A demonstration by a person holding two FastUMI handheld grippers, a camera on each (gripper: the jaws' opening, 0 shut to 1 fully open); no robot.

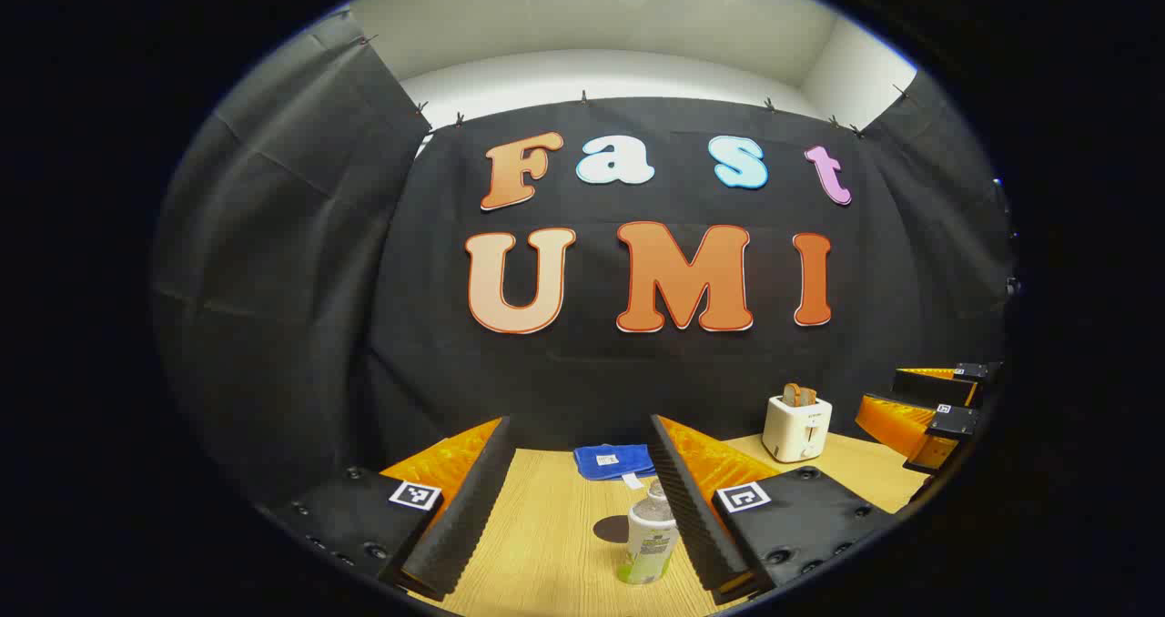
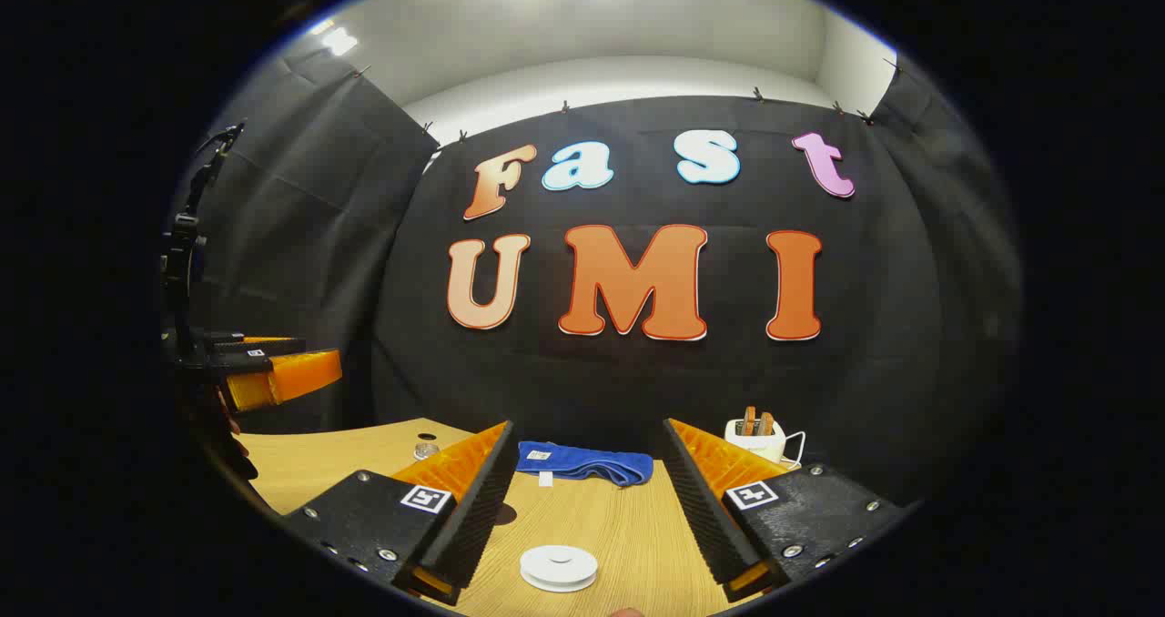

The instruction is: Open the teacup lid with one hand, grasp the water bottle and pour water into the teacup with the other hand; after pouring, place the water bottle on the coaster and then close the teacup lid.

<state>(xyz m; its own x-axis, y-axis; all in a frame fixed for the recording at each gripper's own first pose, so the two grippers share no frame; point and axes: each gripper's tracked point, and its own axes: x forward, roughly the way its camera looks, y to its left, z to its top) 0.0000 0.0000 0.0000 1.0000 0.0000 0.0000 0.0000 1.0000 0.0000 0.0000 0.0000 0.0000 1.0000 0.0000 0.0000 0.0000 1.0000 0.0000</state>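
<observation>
Hovering above the counter point(image 1: 546, 544) with both grippers free, so I judge the task at its start: lid not lifted, bottle not grasped.

Left gripper view: the left gripper point(image 1: 582, 508) has its fingers spread, holding nothing. One water bottle point(image 1: 649, 537) stands upright between them, close against the right-hand finger but, as far as I can tell, not pinched. One dark round patch point(image 1: 612, 529) lies just left of the bottle, touching its outline; possibly the coaster, cannot confirm. One blue cloth point(image 1: 612, 460) lies beyond the bottle, towards the wall. One white toaster point(image 1: 796, 428) with bread in its slot stands right of the bottle, farther back. The right gripper point(image 1: 924, 412) shows to the right of the toaster; whether it is spread cannot be told from this angle.

Right gripper view: the right gripper point(image 2: 587, 508) is spread wide and empty. One white round lid point(image 2: 559, 567), presumably the teacup's, lies low between its fingers, nearer than the blue cloth point(image 2: 582, 462). One toaster point(image 2: 755, 437) stands right of the cloth. The left gripper point(image 2: 273, 371) shows well left of the cloth.

Next move, as judged: lower the right gripper over the lid and close on its knob; the left needs a small shift to centre the bottle before squeezing
</observation>
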